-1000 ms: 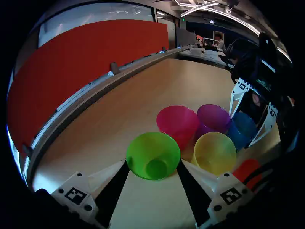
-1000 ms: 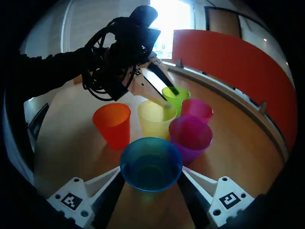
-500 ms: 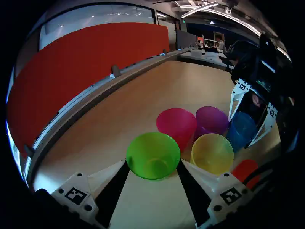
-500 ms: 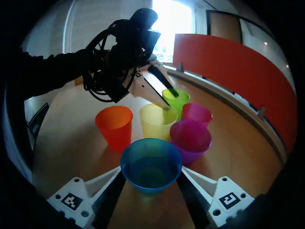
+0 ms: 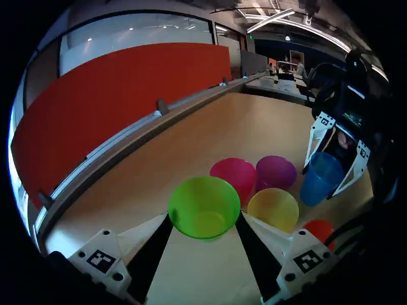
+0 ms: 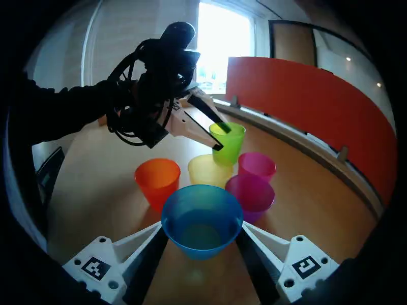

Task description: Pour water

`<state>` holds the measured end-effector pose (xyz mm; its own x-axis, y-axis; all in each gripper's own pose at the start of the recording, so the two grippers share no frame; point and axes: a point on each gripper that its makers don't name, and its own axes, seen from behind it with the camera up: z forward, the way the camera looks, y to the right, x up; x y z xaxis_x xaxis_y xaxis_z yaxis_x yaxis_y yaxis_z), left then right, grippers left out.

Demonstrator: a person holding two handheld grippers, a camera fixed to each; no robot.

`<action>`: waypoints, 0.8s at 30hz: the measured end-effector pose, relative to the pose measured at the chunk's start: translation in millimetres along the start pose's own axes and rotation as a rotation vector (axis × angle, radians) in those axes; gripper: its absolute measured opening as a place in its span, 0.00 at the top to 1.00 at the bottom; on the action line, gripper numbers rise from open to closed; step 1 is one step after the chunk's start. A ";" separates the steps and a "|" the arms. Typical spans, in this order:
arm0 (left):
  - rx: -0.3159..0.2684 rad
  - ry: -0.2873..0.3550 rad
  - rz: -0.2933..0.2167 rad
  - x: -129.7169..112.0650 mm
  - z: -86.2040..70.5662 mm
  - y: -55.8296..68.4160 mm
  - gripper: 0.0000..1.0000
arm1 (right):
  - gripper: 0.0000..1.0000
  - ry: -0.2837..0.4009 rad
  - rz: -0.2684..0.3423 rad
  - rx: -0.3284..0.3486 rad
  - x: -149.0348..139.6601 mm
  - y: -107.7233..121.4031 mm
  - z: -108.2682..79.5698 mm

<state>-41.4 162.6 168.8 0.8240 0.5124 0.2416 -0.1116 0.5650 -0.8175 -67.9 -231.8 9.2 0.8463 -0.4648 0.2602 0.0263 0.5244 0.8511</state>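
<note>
My left gripper (image 5: 204, 218) is shut on a green cup (image 5: 204, 203), held upright above the wooden table (image 5: 168, 157). In the right gripper view that green cup (image 6: 228, 143) hangs clear of the table, above the yellow cup (image 6: 207, 170), with the left gripper (image 6: 224, 137) and a dark sleeve behind it. My right gripper (image 6: 202, 231) is shut on a blue cup (image 6: 202, 218), upright, with what looks like a little water at its bottom. The left gripper view shows the blue cup (image 5: 319, 178) raised at the right, between the right gripper's fingers (image 5: 314, 137).
Several cups stand clustered on the table: pink (image 5: 233, 174), purple (image 5: 275, 172), yellow (image 5: 273, 208) and orange (image 5: 318, 230). A red partition (image 5: 117, 96) with a rail runs along the table's far edge. Bare tabletop (image 5: 254, 117) stretches beyond the cups.
Both grippers have risen with their cups. The green cup and the blue cup now hang above the table, and the standing cups sit lower in both views.
</note>
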 end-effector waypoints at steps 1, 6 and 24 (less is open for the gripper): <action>0.004 0.009 -0.004 2.6 -3.1 0.6 0.15 | 0.13 0.009 0.006 -0.003 3.3 -0.8 -1.9; 0.028 0.053 -0.017 15.7 -18.6 3.6 0.15 | 0.13 0.047 0.026 -0.019 18.7 -4.2 -11.4; 0.105 0.200 -0.060 52.7 -74.8 19.7 0.15 | 0.13 0.139 0.037 -0.051 53.5 -16.9 -44.1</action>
<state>41.3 152.5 126.4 0.9234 0.3434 0.1714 -0.1076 0.6605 -0.7431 0.3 -234.0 -11.4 0.9126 -0.3430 0.2224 0.0178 0.5769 0.8167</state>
